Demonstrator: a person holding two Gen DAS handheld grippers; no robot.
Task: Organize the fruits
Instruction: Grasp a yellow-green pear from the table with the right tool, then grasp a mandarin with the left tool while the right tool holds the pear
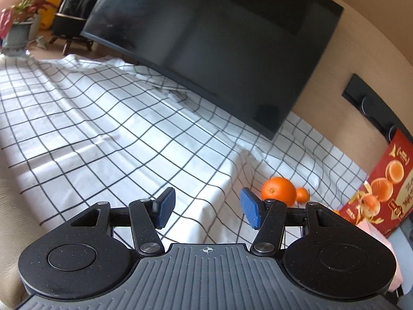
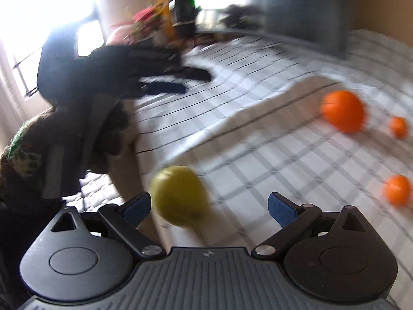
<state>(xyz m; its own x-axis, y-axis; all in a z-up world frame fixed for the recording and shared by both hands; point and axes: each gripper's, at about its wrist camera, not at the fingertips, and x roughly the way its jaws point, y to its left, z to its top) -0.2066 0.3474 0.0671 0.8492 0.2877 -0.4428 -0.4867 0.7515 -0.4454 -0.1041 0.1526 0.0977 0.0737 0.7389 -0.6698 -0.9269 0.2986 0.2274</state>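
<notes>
Cloth (image 1: 108,118), white with a black grid, covered the desk and carried everything you were working with. A dark monitor (image 1: 211,41) stood along the desk's far edge, and a red printed box (image 1: 382,188) leaned near the far right corner. Your left gripper (image 1: 205,208) hung over bare cloth with its blue pads spread and nothing between them. Just past its right pad lay a large orange (image 1: 278,191), with a small orange (image 1: 302,195) touching or nearly touching it on the side toward the box. Your right gripper (image 2: 209,206) was also released, jaws wide; its view was badly blurred. A yellow-green fruit (image 2: 178,196) sat between those jaws, close to the left pad, but whether the pad touched it you could not tell from the blur. Beyond it, toward the right edge of the desk, the large orange (image 2: 343,111) and two small ones (image 2: 398,127) (image 2: 397,190) lay apart from each other on the cloth.
</notes>
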